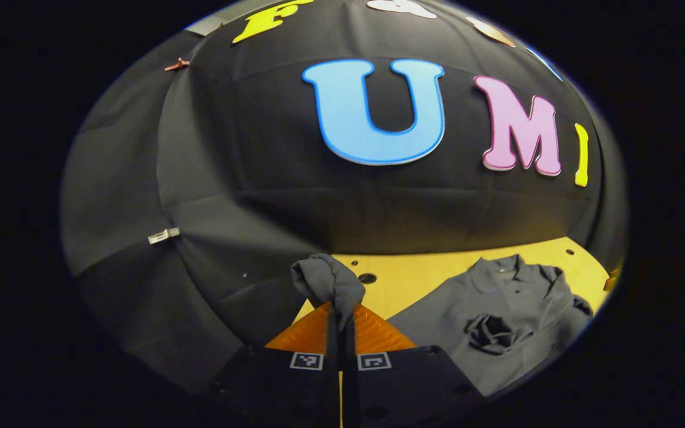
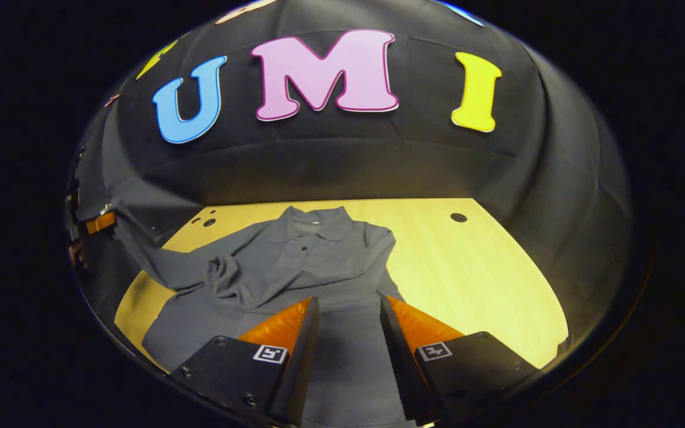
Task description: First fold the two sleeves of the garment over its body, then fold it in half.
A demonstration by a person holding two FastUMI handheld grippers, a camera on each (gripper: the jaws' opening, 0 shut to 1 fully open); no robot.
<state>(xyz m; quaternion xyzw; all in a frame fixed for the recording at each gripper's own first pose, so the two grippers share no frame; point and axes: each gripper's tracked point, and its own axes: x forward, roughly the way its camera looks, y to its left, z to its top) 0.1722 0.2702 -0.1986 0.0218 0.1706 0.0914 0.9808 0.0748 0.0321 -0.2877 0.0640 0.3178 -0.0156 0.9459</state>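
A grey collared shirt [image 2: 313, 261] lies on the wooden table, collar toward the booth wall. Its right sleeve is folded over the body, with the cuff bunched near the chest [image 2: 223, 273]. My left gripper [image 1: 341, 315] is shut on the other sleeve's cuff [image 1: 330, 282] and holds it lifted above the table's left side. In the right gripper view that sleeve [image 2: 140, 249] stretches up to the left gripper [image 2: 100, 223] at the far left. My right gripper [image 2: 349, 309] hovers open over the shirt's lower body, with nothing between its fingers.
The wooden table [image 2: 473, 267] has bare surface to the right of the shirt, with small round holes [image 2: 458, 217] near its back edge. Black cloth walls close in the table at the back and sides.
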